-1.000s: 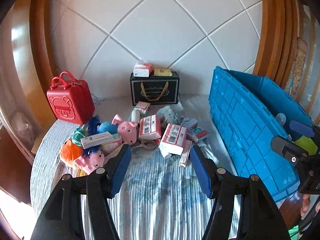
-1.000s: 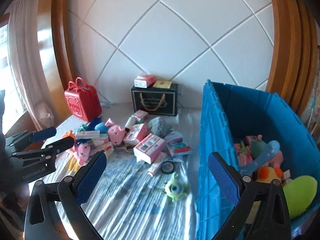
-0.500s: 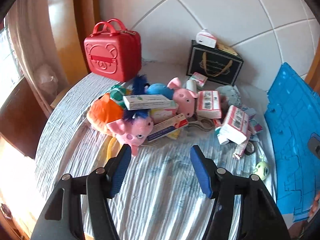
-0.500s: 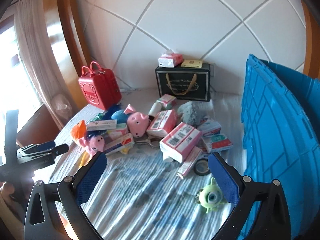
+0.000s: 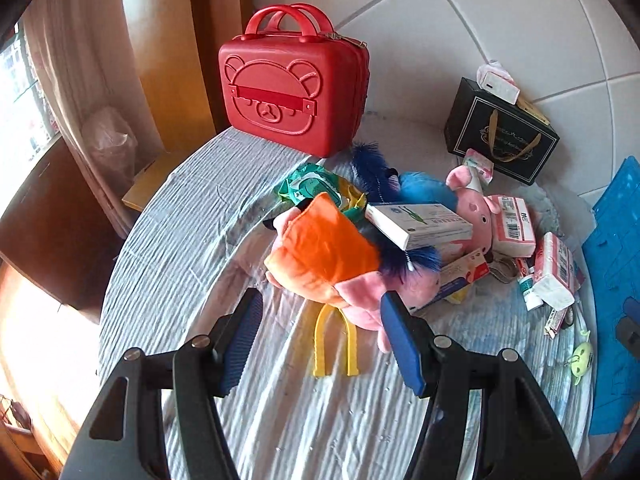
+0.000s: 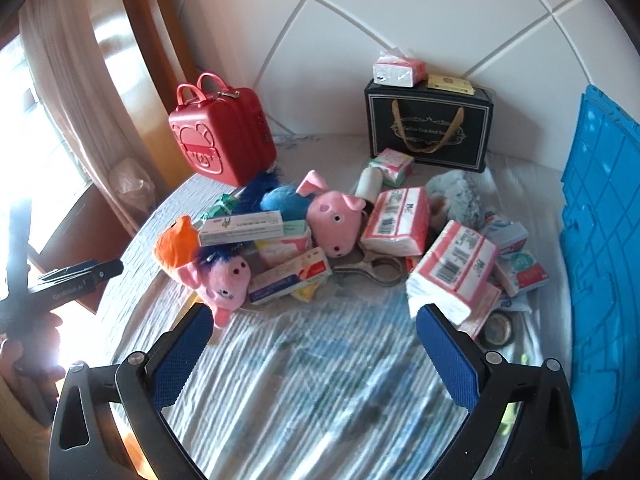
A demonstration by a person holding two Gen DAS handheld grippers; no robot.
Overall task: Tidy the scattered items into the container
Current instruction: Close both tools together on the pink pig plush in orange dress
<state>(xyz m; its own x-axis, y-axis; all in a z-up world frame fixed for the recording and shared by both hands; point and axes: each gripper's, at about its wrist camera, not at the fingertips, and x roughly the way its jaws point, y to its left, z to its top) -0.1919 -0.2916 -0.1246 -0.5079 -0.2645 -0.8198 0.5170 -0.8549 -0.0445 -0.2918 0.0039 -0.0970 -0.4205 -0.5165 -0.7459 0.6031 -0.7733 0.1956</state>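
A pile of toys and packs lies on a striped cloth. In the left wrist view my left gripper [image 5: 322, 320] is open, just short of a pink plush pig with an orange cap [image 5: 324, 256]. A yellow U-shaped piece [image 5: 335, 340] lies on the cloth below the gap. A white box [image 5: 420, 222] rests on the plush. My right gripper [image 6: 312, 320] is open above bare cloth, with the same plush pig [image 6: 224, 276] by its left finger and a pink tissue pack [image 6: 452, 268] by its right finger. The blue container [image 6: 600, 260] stands at the right edge.
A red case [image 5: 294, 84] and a black gift bag [image 6: 428, 128] stand at the back by the tiled wall. A second pig plush [image 6: 332, 216], a grey plush [image 6: 456, 200], scissors [image 6: 376, 268] and a tape roll [image 6: 496, 328] are in the pile. My left gripper [image 6: 100, 272] shows at far left.
Both grippers have dropped and closed in on the pile. The left one swung left to the orange-capped pig. The blue container slid to the right edge of both views.
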